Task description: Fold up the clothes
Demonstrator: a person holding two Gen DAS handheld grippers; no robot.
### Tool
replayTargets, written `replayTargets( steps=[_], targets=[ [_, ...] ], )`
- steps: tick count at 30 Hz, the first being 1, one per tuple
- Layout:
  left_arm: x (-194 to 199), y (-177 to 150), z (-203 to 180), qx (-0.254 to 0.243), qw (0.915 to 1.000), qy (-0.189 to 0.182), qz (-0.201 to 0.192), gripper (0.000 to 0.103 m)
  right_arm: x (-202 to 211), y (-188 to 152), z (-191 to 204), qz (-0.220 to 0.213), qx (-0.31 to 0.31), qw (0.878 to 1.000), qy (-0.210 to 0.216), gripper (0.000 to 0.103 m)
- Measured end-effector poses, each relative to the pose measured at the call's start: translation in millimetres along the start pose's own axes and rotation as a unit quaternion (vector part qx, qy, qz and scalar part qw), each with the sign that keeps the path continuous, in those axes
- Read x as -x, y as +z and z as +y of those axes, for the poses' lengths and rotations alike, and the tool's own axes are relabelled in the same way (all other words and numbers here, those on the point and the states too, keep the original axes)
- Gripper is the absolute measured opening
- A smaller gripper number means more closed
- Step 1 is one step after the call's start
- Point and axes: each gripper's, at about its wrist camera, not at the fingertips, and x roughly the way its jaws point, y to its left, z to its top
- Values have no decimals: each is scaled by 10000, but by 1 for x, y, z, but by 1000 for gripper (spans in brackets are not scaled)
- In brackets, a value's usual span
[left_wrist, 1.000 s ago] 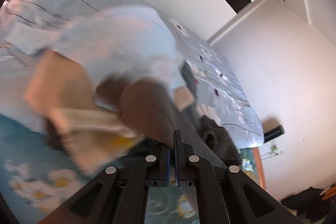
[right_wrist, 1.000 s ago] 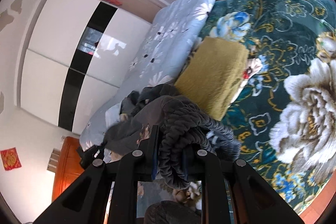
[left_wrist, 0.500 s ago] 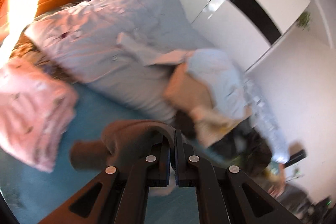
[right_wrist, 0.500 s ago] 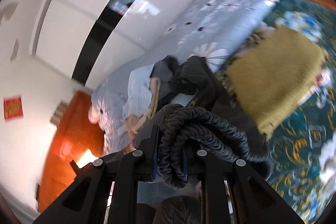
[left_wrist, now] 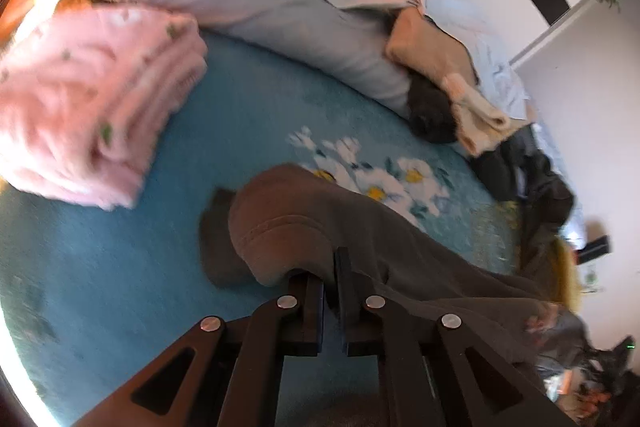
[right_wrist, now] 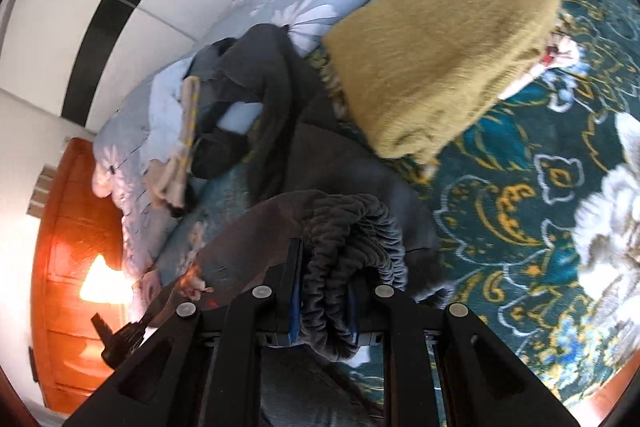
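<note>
Big teal floral blanket (left_wrist: 120, 267) lies under both grippers, so that's your folding surface. Pink folded bundle (left_wrist: 88, 99) sits up-left of your left gripper (left_wrist: 330, 267), mustard folded blanket (right_wrist: 436, 47) up-right of your right gripper (right_wrist: 324, 291), both clear of the work. Grey garment (left_wrist: 320, 223) stretches between the two: left jaws clenched on its thin edge, right jaws clamped on the bunched elastic waistband (right_wrist: 352, 235), likely to spread it flat.
</note>
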Motion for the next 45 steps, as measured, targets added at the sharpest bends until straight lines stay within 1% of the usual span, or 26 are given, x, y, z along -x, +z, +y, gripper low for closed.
replayTargets(
  steps=[1,2,5,8,9,10,11,12,13,15,17,18,21,25,26,28,29,31,33,37,38,40,42,43,44,45],
  targets=[
    [-1,-2,1,52,9999,-94,91,10,-1,1,-3,-18,-40,9999,-92,18],
    [-1,-5,1,59,9998,-101,151,17,-1,3,-4,-29,-72,9998,-161,18],
    [-3,-13,8,192,9990,-220,336,28,-5,9,-5,-115,-85,9994,-305,18],
    [-2,-20,24,557,9965,-422,463,38,-3,16,-9,-177,-122,9989,-409,18],
    [-2,-23,33,762,9945,-535,478,38,-3,17,-12,-175,-166,9988,-418,18],
    [-2,-25,42,973,9922,-622,477,42,-3,18,-14,-170,-212,9987,-424,18],
    [-3,-26,51,1197,9896,-656,450,49,-4,18,-16,-162,-251,9986,-435,18],
    [-5,-27,60,1420,9866,-690,423,58,-4,18,-17,-154,-290,9985,-447,18],
    [-6,-28,69,1643,9830,-723,395,61,-4,18,-19,-156,-335,9983,-449,18],
    [-11,-29,86,2055,9747,-798,374,61,-5,18,-23,-152,-436,9980,-435,18],
    [-24,-27,95,2318,9671,-913,522,63,-6,17,-24,-139,-490,9977,-447,18],
    [-30,-26,99,2413,9643,-928,582,63,-7,17,-24,-136,-502,9976,-457,18],
    [-40,-22,104,2489,9637,-785,556,63,-7,16,-23,-143,-536,9974,-459,18],
    [-44,-16,105,2354,9675,-781,482,62,-6,14,-22,-134,-549,9973,-462,18],
    [-44,-15,108,2392,9659,-881,458,61,-6,13,-22,-132,-574,9972,-462,18],
    [-43,-16,119,2637,9579,-1090,322,61,-6,13,-23,-135,-634,9969,-453,19],
    [-40,-18,124,2732,9553,-1105,254,61,-6,12,-22,-141,-630,9969,-452,19],
    [-37,-21,129,2770,9553,-1017,181,61,-5,12,-21,-133,-585,9971,-470,19],
    [-38,-21,129,2683,9585,-951,172,61,-6,11,-20,-124,-597,9969,-497,19],
    [-44,-13,117,2276,9703,-772,256,60,-7,11,-20,-121,-671,9963,-531,19],
    [-45,-11,113,2170,9729,-745,275,49,-7,11,-19,-122,-669,9962,-536,19],
    [-50,-9,110,2080,9750,-692,364,33,-6,10,-17,-121,-661,9962,-546,19],
    [-52,-9,107,1974,9772,-667,419,25,-6,10,-16,-121,-657,9962,-553,19],
    [-52,-9,106,1902,9786,-661,432,16,-6,9,-16,-123,-662,9962,-554,19],
    [-50,-9,105,1850,9798,-650,389,10,-5,9,-16,-126,-670,9961,-555,19],
    [-43,-9,106,1836,9807,-630,237,9,-5,8,-16,-128,-676,9961,-557,19]
  ],
)
